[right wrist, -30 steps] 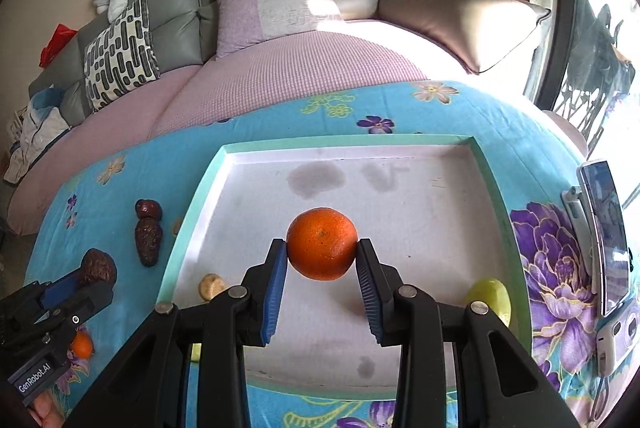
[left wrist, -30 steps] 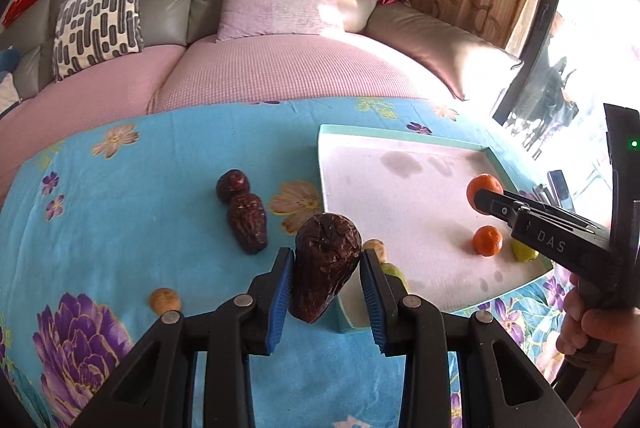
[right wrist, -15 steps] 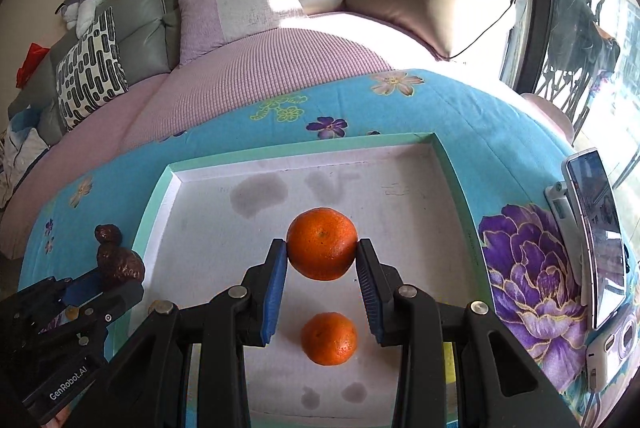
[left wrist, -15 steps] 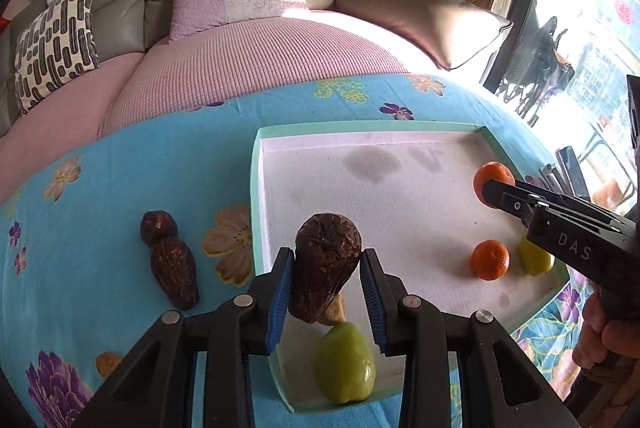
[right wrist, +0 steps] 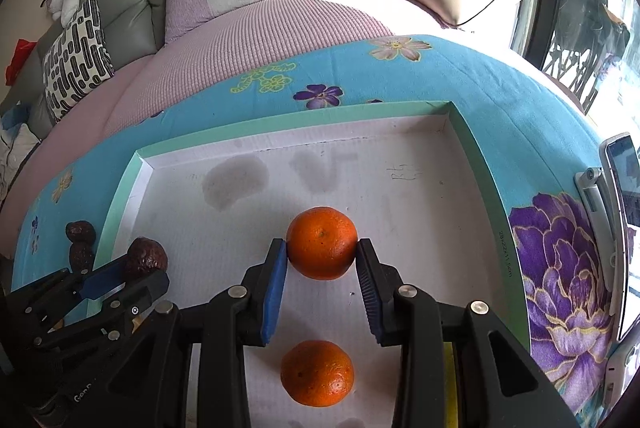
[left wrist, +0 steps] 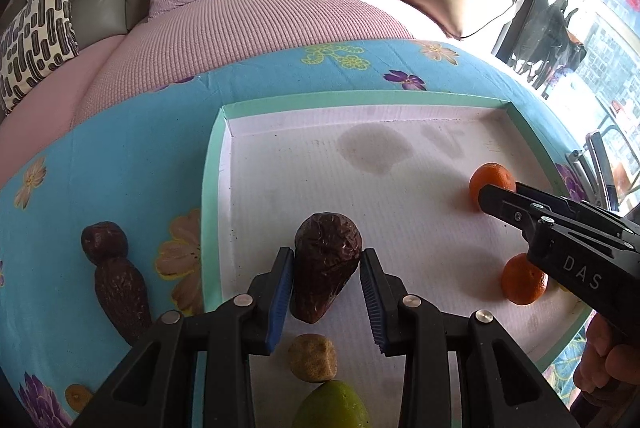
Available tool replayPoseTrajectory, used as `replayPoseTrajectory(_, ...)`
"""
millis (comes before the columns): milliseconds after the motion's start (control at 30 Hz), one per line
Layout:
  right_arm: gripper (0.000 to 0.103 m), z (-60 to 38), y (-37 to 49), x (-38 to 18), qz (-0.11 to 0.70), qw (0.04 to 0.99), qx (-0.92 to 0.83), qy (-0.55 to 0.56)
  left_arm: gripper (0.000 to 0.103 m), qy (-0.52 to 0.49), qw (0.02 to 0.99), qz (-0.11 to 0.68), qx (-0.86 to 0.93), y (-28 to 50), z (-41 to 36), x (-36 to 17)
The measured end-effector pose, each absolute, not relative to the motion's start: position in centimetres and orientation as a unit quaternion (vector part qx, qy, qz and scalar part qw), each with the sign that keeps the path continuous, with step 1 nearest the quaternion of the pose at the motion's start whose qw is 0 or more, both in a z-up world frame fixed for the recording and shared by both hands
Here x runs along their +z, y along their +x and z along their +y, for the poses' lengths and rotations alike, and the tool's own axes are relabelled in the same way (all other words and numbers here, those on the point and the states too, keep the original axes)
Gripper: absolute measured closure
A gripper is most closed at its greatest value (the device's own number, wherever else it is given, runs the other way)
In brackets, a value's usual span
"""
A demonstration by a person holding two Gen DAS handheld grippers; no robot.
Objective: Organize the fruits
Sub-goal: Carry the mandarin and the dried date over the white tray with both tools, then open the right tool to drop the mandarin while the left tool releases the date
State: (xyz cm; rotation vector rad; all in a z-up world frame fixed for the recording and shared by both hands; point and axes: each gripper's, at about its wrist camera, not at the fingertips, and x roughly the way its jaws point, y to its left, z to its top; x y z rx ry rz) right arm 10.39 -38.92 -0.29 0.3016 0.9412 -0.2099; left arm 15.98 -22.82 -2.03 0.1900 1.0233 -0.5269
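So my left gripper (left wrist: 327, 282) squeezed a dark bumpy fruit (left wrist: 326, 270) over the near left part of the white tray (left wrist: 214, 187). My right gripper (right wrist: 322, 270) pinched an orange (right wrist: 322, 242) over the tray's middle (a second orange (right wrist: 317, 372) sat just below it). Two more dark fruits (left wrist: 116, 274) lay on the blue flowered cloth (left wrist: 132, 163), left of the tray.

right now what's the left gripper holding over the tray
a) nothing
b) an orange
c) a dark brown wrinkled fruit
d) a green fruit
c: the left gripper is clamped on the dark brown wrinkled fruit above the tray, while the orange sits in the right gripper.
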Motion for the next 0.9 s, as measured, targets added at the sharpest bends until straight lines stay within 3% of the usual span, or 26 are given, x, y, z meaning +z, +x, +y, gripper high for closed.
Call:
replayPoseTrajectory(600, 0.065, -38.2, 10.4, -0.1, 0.460, 0.873, -0.101, 0.123, 0.067, 0.081, 0.828, 0.503, -0.234, 16.0, -22.3, -2.0)
replayPoseTrajectory(667, 0.063, -38.3, 10.3, 0.0, 0.458, 0.874, -0.101, 0.126, 0.067, 0.079, 0.828, 0.505, -0.230, 16.0, -22.1, -1.8)
replayPoseTrajectory(733, 0.051, -38.4, 10.2, 0.1, 0.455, 0.876, -0.097, 0.131, 0.067, 0.078, 0.828, 0.505, -0.229, 15.9, -21.8, -1.5)
replayPoseTrajectory(900, 0.050, -38.5, 9.6, 1.0, 0.449, 0.879, -0.102, 0.127, 0.067, 0.074, 0.835, 0.494, -0.230, 15.1, -21.1, -0.1)
